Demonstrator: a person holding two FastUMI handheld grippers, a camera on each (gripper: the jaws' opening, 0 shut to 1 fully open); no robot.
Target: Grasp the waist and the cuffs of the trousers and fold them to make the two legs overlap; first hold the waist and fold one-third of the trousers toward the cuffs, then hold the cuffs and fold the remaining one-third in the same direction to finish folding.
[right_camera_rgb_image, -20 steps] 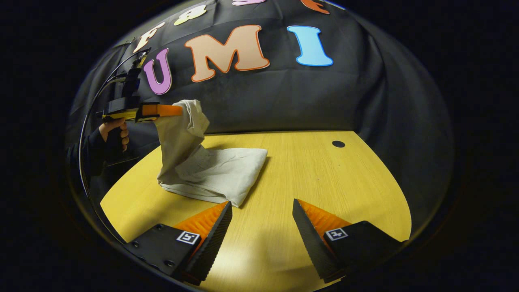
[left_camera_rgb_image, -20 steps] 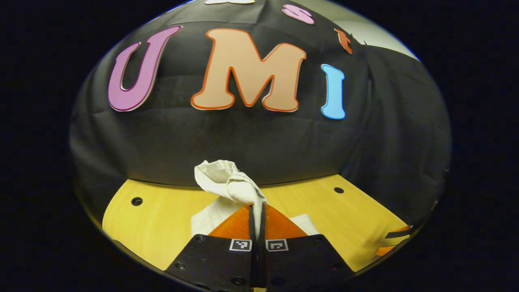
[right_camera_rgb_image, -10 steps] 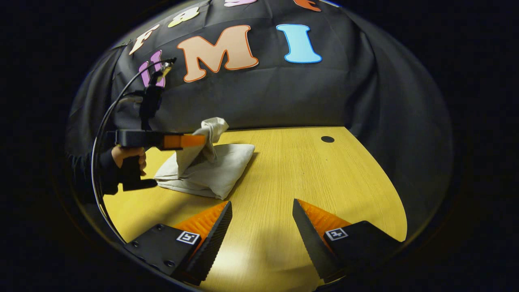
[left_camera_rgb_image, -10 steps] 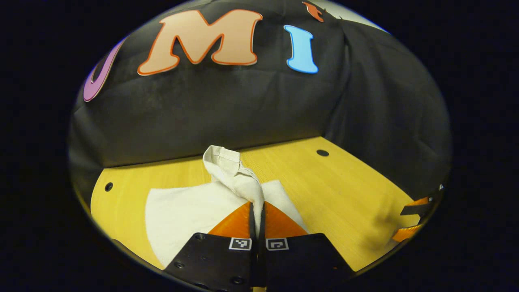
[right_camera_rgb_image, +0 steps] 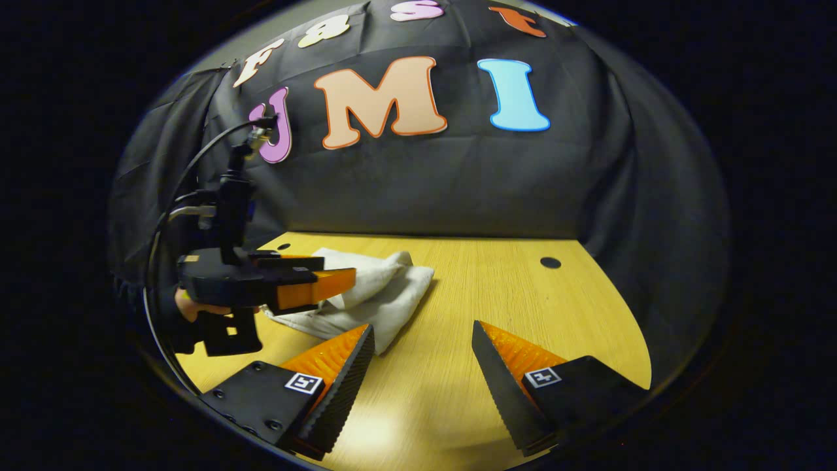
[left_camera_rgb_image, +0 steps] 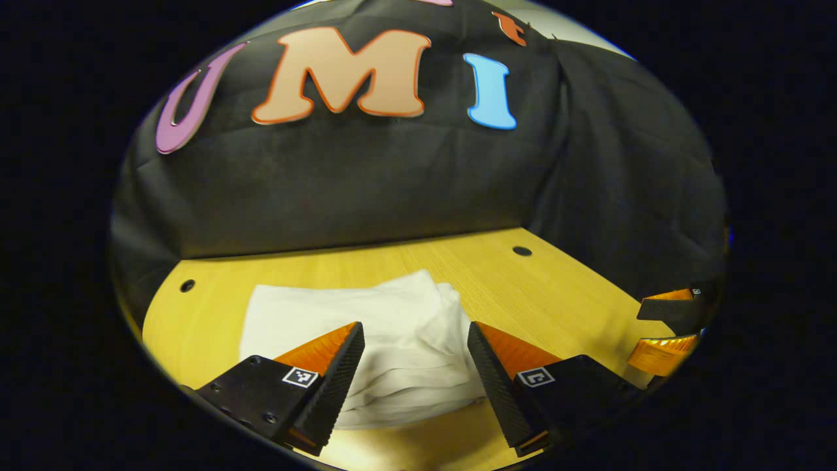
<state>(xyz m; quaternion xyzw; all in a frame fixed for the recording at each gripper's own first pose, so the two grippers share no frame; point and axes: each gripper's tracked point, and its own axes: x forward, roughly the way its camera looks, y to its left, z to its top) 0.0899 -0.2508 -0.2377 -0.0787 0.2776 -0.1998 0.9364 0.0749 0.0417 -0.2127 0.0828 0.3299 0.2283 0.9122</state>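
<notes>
Trousers (left_camera_rgb_image: 392, 340) lie folded in a compact stack on the table (left_camera_rgb_image: 562, 307), just ahead of the left tool (left_camera_rgb_image: 413, 366), jaws wide, holding nothing. Right tool (right_camera_rgb_image: 422, 366) wide open, empty, beside the stack. Final fold looks done; next likely only withdraw or tidy.

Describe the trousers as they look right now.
The trousers are off-white, a soft woven-looking cloth, folded into a compact, layered bundle lying flat on the yellow wooden table. The top layer is rumpled, with a thicker rolled edge toward the right in the left gripper view. The left gripper is open just above them, fingers on either side, not pinching. The right gripper is open, off to the side over bare table.
</notes>
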